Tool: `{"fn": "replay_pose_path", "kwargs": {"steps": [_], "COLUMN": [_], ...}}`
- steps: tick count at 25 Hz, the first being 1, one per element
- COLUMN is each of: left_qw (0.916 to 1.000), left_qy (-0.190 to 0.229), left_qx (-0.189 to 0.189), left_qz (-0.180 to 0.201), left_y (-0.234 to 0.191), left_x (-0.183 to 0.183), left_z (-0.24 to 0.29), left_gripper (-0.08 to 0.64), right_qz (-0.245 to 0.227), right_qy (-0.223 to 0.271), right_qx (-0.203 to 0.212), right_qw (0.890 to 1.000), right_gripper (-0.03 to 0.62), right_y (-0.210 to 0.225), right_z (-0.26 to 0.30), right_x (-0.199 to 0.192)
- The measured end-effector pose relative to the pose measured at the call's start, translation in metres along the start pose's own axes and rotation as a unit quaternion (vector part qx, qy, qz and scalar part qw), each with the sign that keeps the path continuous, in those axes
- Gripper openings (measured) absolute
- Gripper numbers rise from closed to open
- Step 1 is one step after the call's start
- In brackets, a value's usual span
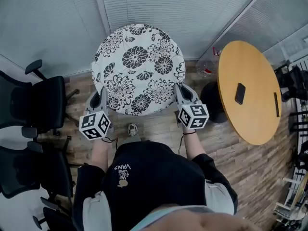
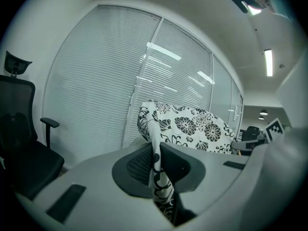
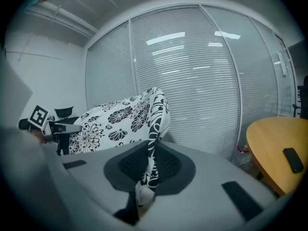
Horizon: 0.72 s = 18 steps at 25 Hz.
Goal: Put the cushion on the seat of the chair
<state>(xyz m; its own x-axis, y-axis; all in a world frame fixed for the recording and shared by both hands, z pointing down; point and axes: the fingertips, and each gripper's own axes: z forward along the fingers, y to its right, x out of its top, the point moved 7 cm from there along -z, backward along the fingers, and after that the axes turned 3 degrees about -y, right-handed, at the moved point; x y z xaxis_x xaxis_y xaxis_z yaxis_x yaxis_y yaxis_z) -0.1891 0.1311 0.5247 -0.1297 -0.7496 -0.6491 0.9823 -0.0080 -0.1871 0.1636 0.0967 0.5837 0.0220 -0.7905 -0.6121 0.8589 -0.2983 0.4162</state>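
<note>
I hold up a round cushion (image 1: 138,69) with a black-and-white flower print, one gripper at each lower side. My left gripper (image 1: 103,98) is shut on its left edge, and the fabric (image 2: 192,126) runs pinched between the jaws of the left gripper (image 2: 156,167). My right gripper (image 1: 179,93) is shut on the right edge, where the cushion (image 3: 120,121) hangs folded through the right gripper (image 3: 149,170). Two black office chairs (image 1: 38,102) (image 1: 33,172) stand to the left, apart from the cushion. One chair (image 2: 19,143) shows in the left gripper view.
A round wooden table (image 1: 248,93) with a dark phone (image 1: 239,93) on it stands to the right; the table (image 3: 276,153) also shows in the right gripper view. Glass walls with white blinds (image 1: 144,4) close the corner ahead. The floor is wood plank.
</note>
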Motion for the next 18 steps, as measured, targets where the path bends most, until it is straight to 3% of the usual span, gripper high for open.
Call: {"fn": "replay_pose_path", "kwargs": {"steps": [18], "left_qw": [0.9997], "left_qy": [0.002], "left_qx": [-0.024], "left_qz": [0.011], "left_y": [-0.01], "left_x": [-0.004], "left_z": [0.012], "left_gripper": [0.045], "right_qz": [0.006], "right_qy": [0.015], "right_qx": [-0.02], "right_qw": [1.0], "right_gripper": [0.035], "right_y": [-0.007], "right_z": [0.006], "right_x": [-0.012]}}
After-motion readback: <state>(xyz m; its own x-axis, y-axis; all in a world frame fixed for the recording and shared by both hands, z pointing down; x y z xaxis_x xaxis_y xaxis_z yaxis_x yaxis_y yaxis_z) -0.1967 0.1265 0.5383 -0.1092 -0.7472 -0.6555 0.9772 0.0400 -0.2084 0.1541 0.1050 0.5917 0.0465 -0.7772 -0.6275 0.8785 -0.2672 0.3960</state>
